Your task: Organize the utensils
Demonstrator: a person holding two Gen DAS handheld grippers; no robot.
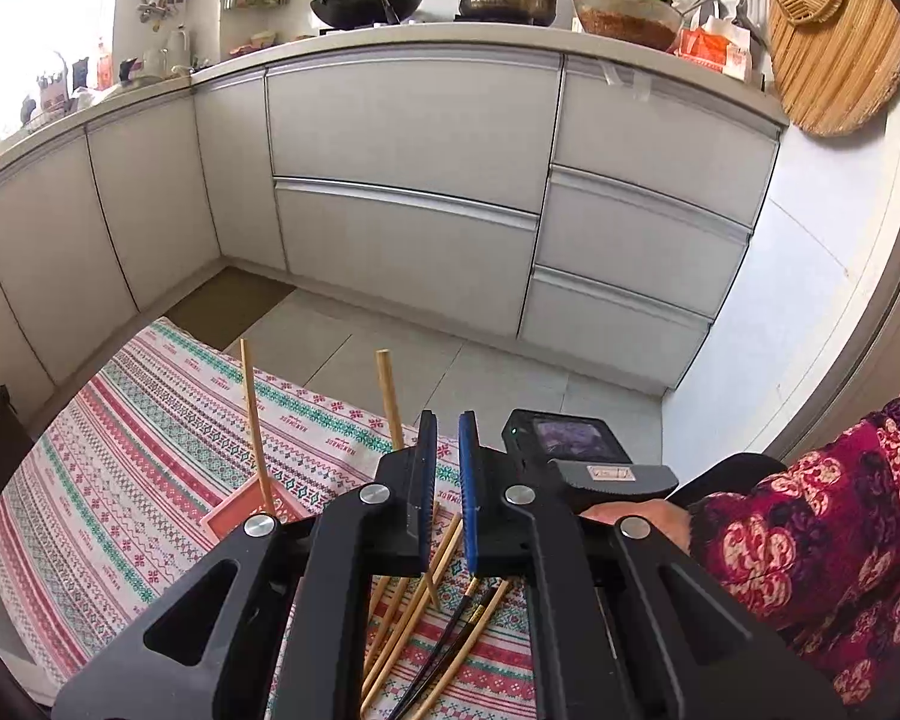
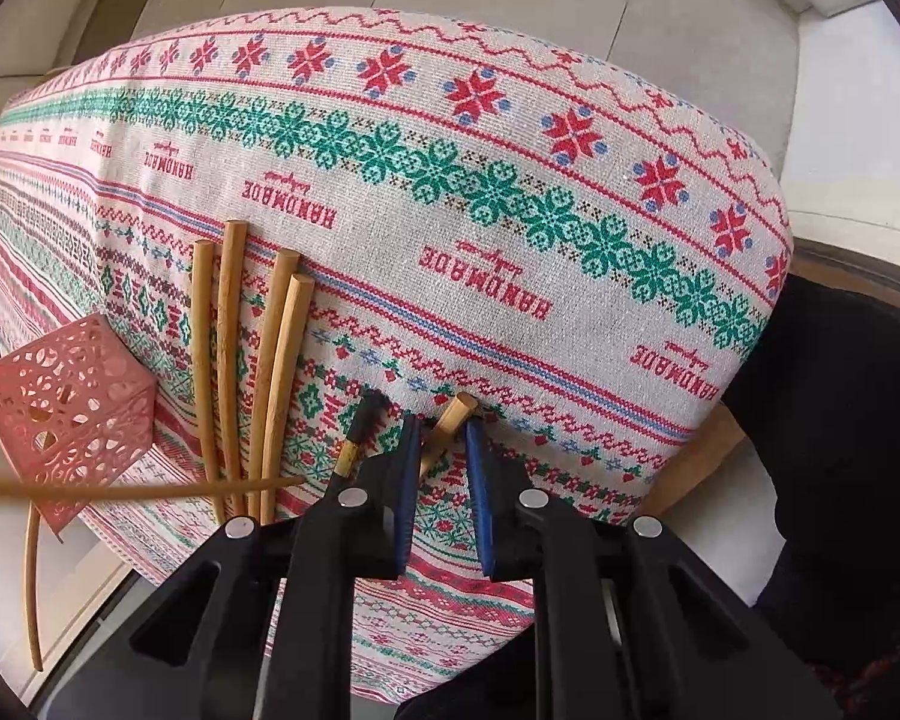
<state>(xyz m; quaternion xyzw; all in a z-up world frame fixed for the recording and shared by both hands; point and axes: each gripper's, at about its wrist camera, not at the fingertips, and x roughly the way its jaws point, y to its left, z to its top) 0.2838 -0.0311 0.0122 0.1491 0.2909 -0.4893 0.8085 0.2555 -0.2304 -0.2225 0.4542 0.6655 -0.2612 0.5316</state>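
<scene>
Right hand-held gripper (image 2: pixel 443 429): clamped on one wooden chopstick (image 2: pixel 455 414). Left of it, four chopsticks (image 2: pixel 252 378) lying on the cloth-covered surface (image 2: pixel 510 180); farther left, pink holder (image 2: pixel 72 402). Left hand-held gripper (image 1: pixel 448 426): together, empty, raised above loose chopsticks.

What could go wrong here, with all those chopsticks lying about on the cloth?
1. The right gripper pinches a wooden chopstick near its end, so it could swivel or slip out.
2. A dark chopstick lies right beside the fingers and may get knocked.
3. The pink holder stands at the tablecloth's edge, so a nudge might tip it off.
</scene>
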